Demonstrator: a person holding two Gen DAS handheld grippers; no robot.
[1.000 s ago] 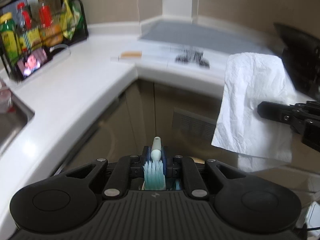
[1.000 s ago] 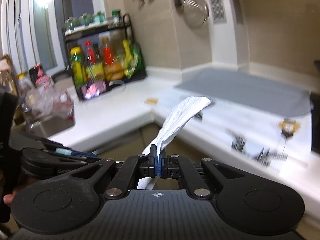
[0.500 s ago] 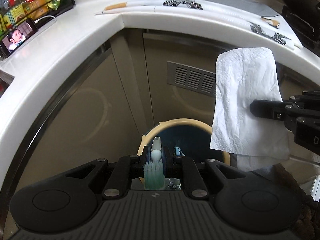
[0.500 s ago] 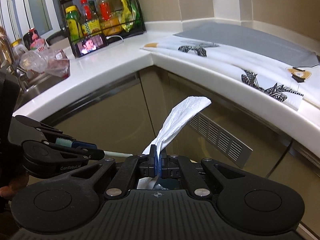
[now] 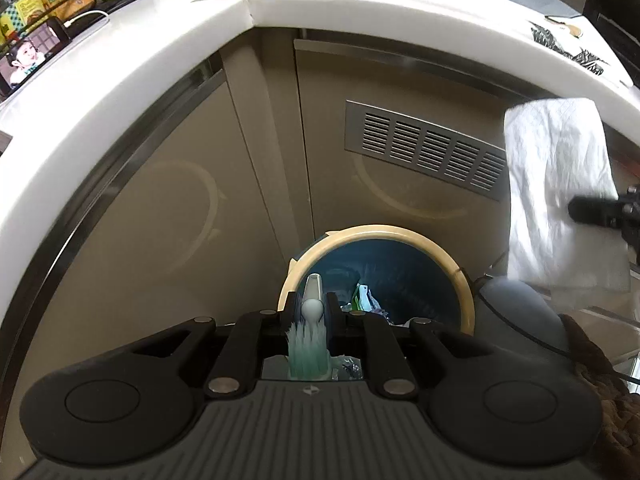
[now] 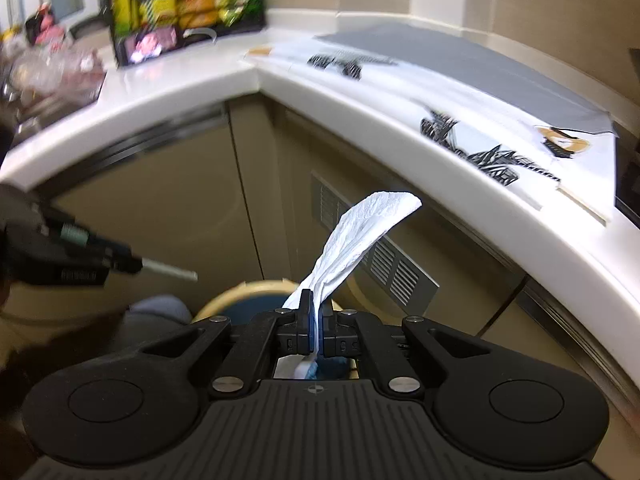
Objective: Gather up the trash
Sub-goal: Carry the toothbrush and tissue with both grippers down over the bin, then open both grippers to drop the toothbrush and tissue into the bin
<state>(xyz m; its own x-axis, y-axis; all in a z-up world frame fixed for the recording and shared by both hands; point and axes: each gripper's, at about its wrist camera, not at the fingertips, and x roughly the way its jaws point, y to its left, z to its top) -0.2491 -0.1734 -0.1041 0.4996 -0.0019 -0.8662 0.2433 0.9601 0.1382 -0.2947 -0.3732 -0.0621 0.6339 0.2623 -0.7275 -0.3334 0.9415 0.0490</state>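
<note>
My left gripper [image 5: 311, 306] is shut on a toothbrush [image 5: 310, 344] with pale green bristles, its handle end pointing forward over a round bin [image 5: 460, 276] with a tan rim and dark blue inside. Some wrappers lie in the bin. My right gripper [image 6: 316, 320] is shut on a white paper tissue [image 6: 360, 236] that sticks up and forward; the bin's rim [image 6: 240, 294] shows just beyond its fingers. In the left wrist view the tissue [image 5: 556, 196] hangs at the right from the right gripper. In the right wrist view the left gripper [image 6: 116, 262] with the toothbrush [image 6: 168, 270] is at the left.
A white L-shaped counter [image 5: 132, 80] curves above the bin, over beige cabinet doors with a metal vent [image 5: 424, 148]. On the counter stand a rack of bottles [image 6: 180, 4], a phone [image 5: 24, 64] and patterned paper [image 6: 480, 152]. A grey object [image 5: 516, 308] lies right of the bin.
Both grippers have sunk from counter height to below the counter edge and tipped downward. The bin has come into view and grown larger under them. Both grips are unchanged.
</note>
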